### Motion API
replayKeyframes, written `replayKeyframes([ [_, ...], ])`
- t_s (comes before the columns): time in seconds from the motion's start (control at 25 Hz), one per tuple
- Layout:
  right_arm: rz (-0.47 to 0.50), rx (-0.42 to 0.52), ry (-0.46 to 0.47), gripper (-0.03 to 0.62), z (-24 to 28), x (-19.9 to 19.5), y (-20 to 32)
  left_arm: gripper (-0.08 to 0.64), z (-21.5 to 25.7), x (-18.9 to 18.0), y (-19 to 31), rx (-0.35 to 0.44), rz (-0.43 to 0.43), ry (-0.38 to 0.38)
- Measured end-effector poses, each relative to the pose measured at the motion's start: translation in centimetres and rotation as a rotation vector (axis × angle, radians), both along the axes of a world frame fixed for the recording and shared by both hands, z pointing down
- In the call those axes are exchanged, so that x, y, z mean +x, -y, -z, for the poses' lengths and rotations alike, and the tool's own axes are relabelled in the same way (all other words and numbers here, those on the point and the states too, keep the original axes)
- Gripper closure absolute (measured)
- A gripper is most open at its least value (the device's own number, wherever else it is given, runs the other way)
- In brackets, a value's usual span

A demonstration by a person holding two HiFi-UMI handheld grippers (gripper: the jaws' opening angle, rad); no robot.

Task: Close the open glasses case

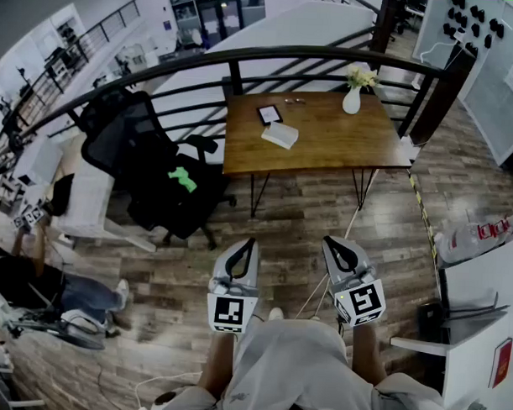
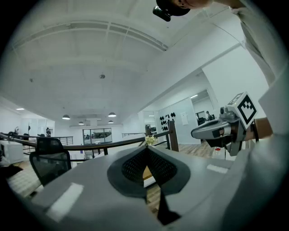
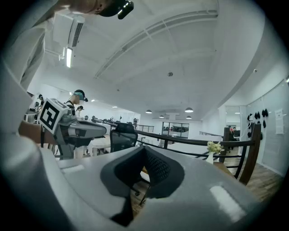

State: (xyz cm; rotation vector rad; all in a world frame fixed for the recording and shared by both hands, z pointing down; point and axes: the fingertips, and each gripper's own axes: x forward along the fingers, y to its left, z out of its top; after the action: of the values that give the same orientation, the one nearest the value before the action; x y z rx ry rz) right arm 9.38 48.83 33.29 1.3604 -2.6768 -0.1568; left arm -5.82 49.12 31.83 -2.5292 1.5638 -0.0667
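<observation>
Well, both claws hang in front of the person's body, well short of the wooden table (image 1: 326, 139) and touching nothing on it. The left gripper (image 1: 250, 243) has its jaws pressed together at the tips with nothing between them; its own view (image 2: 146, 153) shows the dark mesh pads meeting along one line. The right gripper (image 1: 330, 241) is the same, jaws closed on empty air, as its own view (image 3: 144, 153) makes plain. The two are side by side and apart from each other, both aimed toward the table's near edge, each with its marker cube (image 1: 232, 313) at the end nearest the person.

The glasses case (image 1: 280, 135) lies on the table, left of the table's middle. It shows as a pale box with a dark-rimmed flap just behind it, which looks like the lid folded open (it is too small in the head view to be sure).

A white vase (image 1: 352, 99) of pale flowers stands near the table's far right corner. A black office chair (image 1: 141, 154) sits just off the table's left end, with something green on its seat. A dark curved railing (image 1: 245, 57) runs along the table's far side. Wooden floor (image 1: 306, 218) stretches between the table's legs and the grippers.
</observation>
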Motion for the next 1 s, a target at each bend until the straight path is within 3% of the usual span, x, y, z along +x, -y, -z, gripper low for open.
replayKeyframes([
  [0.6, -0.041, 0.012, -0.001, 0.589, -0.5, -2.5, 3.2, 0.540, -0.3, -1.8, 4.0, 0.012, -0.044, -0.006],
  [1.0, -0.021, -0.015, -0.005, 0.589, -1.7, -2.6, 8.5, 0.540, -1.6, -1.9, 9.0, -0.018, -0.024, 0.004],
])
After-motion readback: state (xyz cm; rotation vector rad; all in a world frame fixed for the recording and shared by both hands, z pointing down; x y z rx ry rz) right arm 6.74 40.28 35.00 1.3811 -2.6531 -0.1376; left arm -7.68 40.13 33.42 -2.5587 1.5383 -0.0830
